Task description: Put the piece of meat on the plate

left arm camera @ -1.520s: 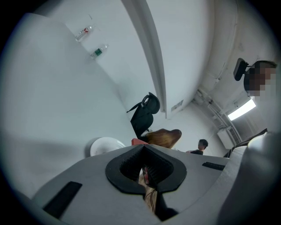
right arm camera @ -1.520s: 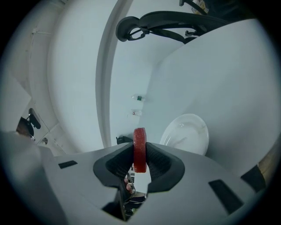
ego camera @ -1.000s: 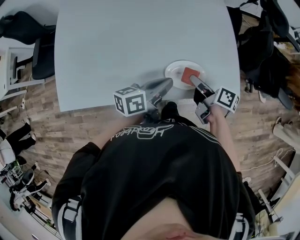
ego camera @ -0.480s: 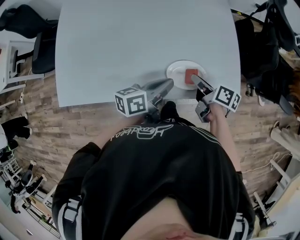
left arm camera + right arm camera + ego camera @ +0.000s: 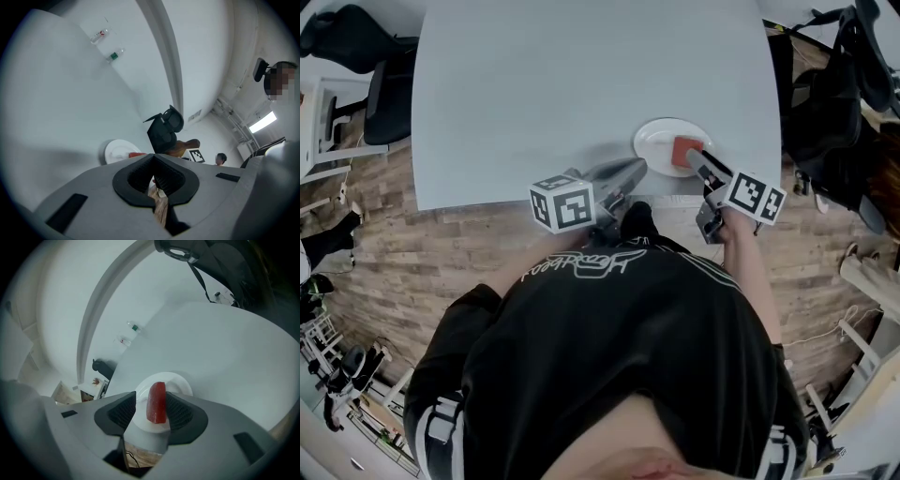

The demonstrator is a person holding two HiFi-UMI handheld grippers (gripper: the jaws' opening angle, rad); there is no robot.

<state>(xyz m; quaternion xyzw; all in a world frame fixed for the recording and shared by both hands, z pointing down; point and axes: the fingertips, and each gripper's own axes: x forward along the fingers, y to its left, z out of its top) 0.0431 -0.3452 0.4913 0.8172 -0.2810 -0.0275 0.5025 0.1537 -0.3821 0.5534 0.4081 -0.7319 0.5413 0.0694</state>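
The red piece of meat [image 5: 683, 152] stands on its edge on the white plate [image 5: 652, 141], near the table's front edge. My right gripper [image 5: 694, 157] is around it and its jaws are opening. In the right gripper view the meat [image 5: 157, 403] is between the pads over the plate [image 5: 180, 383], leaning by the right pad with a gap on the left. My left gripper [image 5: 633, 169] rests just left of the plate with its jaws together and nothing in them. The left gripper view shows the plate [image 5: 117, 151] and meat [image 5: 136, 153] ahead.
The pale table [image 5: 581, 75] ends just in front of me, with wooden floor below. Two small bottles [image 5: 99, 35] lie far across it. Black chairs [image 5: 384, 103] stand at the left, dark bags [image 5: 834, 103] at the right.
The right gripper's jaws have spread apart and its cube has rolled a little. The meat now sits a bit lower on the plate. The left gripper has stayed put.
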